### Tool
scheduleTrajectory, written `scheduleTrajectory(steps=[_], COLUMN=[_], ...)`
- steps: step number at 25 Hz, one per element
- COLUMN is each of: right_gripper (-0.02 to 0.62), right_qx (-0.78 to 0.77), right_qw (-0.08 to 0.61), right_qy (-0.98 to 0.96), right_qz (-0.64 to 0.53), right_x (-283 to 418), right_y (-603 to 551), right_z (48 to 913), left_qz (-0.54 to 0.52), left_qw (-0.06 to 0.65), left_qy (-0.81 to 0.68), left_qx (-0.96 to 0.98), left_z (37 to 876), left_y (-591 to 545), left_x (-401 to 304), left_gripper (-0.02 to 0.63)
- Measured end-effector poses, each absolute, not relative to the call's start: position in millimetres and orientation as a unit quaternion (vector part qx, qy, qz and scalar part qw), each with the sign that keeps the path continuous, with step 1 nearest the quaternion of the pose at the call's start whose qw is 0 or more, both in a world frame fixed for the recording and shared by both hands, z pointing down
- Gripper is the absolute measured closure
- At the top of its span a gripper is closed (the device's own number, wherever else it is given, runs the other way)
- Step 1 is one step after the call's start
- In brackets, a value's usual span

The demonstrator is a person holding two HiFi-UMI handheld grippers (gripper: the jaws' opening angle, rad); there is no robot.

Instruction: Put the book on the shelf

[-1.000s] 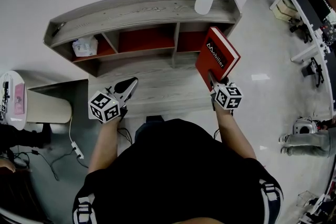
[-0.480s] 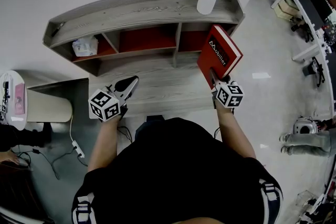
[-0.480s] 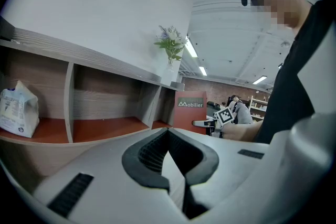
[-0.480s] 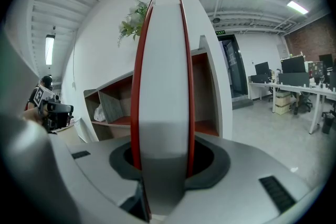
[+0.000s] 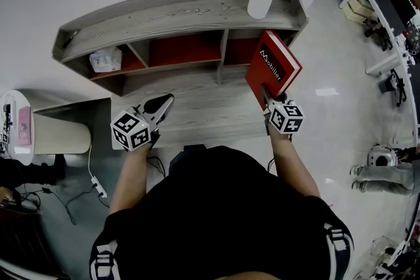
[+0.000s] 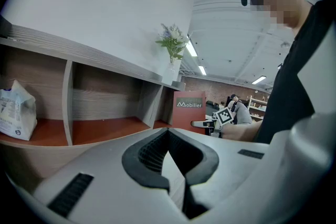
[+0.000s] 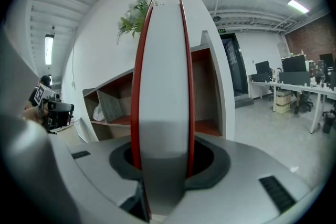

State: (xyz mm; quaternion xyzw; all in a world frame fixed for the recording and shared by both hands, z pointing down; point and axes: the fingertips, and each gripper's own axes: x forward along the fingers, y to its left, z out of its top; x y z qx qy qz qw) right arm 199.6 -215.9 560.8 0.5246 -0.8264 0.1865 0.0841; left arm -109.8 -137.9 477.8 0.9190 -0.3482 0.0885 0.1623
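Observation:
My right gripper [image 5: 267, 99] is shut on a thick red book [image 5: 273, 71] with white lettering on its cover. The book stands upright in front of the right compartment of the grey wooden shelf [image 5: 177, 13]. Seen edge-on in the right gripper view, the book [image 7: 163, 86] shows its white pages between red covers, with the jaws pressed on both sides. My left gripper [image 5: 159, 106] hovers over the lower shelf board at the left, shut and holding nothing. From the left gripper view the book [image 6: 188, 110] appears far off at the right, past the shut left gripper [image 6: 169, 136].
A white vase of flowers [image 5: 257, 0] stands on the shelf top, right above the book. A white bag [image 5: 106, 58] lies in the left compartment. The middle compartment [image 5: 182, 49] has a red floor. A cream bin [image 5: 62, 134] stands at the left, desks [image 5: 387, 3] at the right.
The book and my right gripper have shifted very slightly; the left gripper has stayed still.

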Motion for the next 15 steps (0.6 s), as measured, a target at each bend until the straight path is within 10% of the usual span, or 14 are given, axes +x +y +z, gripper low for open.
scheduleTrajectory(steps=[15], right_gripper=[0.426], right_qx=[0.526], right_qw=[0.084], right_qy=[-0.825], right_qz=[0.188], right_x=[183], right_y=[-235], right_z=[562], left_qz=[0.091], left_qw=[0.168], left_qy=[-0.338], left_qx=[0.921], left_z=[482], left_y=[-158], left_x=[-119], left_gripper=[0.586])
